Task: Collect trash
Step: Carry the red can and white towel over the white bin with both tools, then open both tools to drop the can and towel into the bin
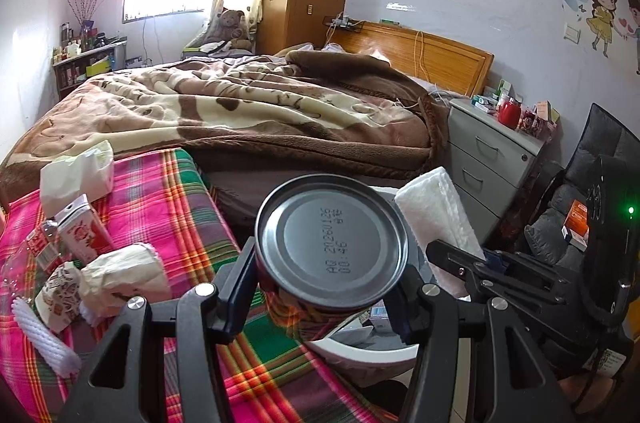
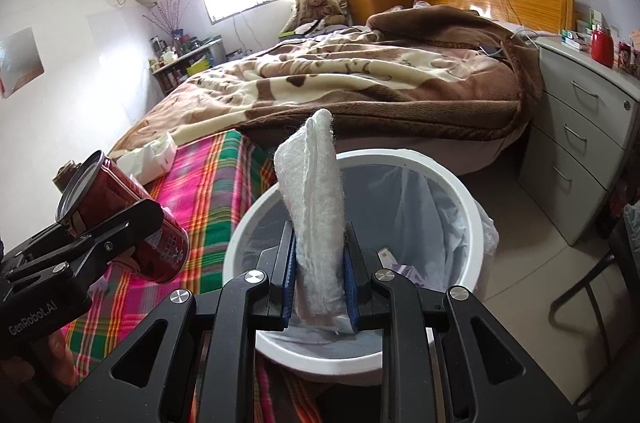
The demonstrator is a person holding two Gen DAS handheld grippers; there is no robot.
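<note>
The bed (image 2: 360, 79) with its brown and cream blanket fills the back of the room, and a plaid cloth (image 1: 168, 207) in pink and green covers the surface in front of it. A white bin (image 2: 478, 219) with a clear liner stands on the floor just beside the plaid cloth, with some scraps at its bottom. The left claw (image 1: 326, 283) is clamped on a red can (image 1: 332, 243), held tilted beside the bin's rim. The right claw (image 2: 320, 275) is pressed tight on a white tissue (image 2: 316, 203), which stands upright over the bin's opening. On the plaid cloth lie more scraps: a crumpled white bag (image 1: 76, 171), a small carton (image 1: 84, 233), a paper wad (image 1: 124, 273), and what may be a printed wrapper (image 1: 58, 297), too warped to read.
</note>
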